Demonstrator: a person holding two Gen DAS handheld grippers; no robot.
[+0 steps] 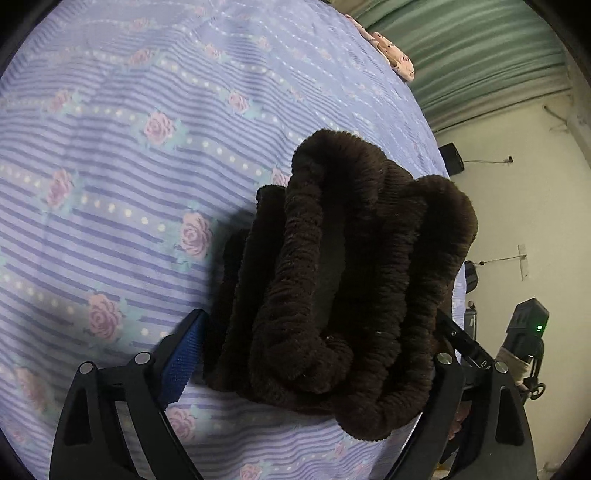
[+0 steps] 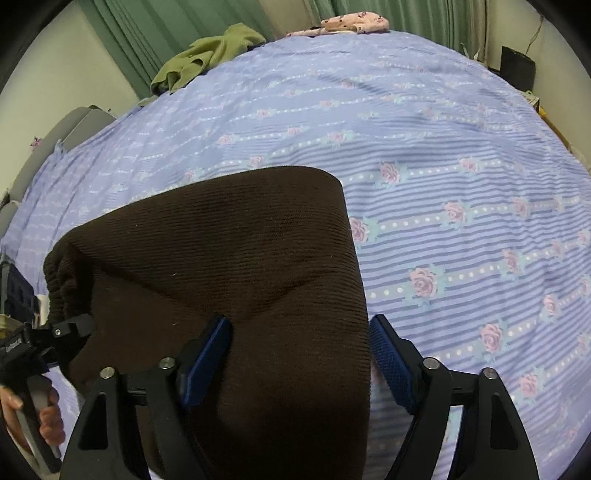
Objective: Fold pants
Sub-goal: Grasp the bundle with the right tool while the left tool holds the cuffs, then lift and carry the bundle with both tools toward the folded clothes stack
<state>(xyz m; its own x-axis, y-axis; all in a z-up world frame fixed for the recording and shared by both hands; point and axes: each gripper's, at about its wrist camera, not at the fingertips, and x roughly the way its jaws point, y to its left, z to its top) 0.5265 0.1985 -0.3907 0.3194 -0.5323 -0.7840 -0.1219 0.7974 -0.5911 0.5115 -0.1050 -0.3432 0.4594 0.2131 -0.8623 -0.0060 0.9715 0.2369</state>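
The dark brown ribbed pants (image 2: 236, 258) lie folded into a thick rectangle on the bed. In the left wrist view their gathered waistband end (image 1: 347, 280) bulges up in stacked rolls between my fingers. My left gripper (image 1: 314, 354) is open around that bundle, its blue pad (image 1: 183, 354) to the left of the cloth. My right gripper (image 2: 301, 354) is open over the folded edge: the left pad (image 2: 207, 354) rests on the fabric, the right pad (image 2: 391, 362) is just off its right side. The left gripper shows at the far left of the right wrist view (image 2: 55, 332).
The bed carries a lilac striped sheet with roses (image 2: 461, 184). A green garment (image 2: 207, 51) and a pink floral one (image 2: 354, 22) lie at the far edge. Green curtains (image 1: 461, 48) hang behind. Dark equipment (image 1: 524, 328) stands off the bed's side.
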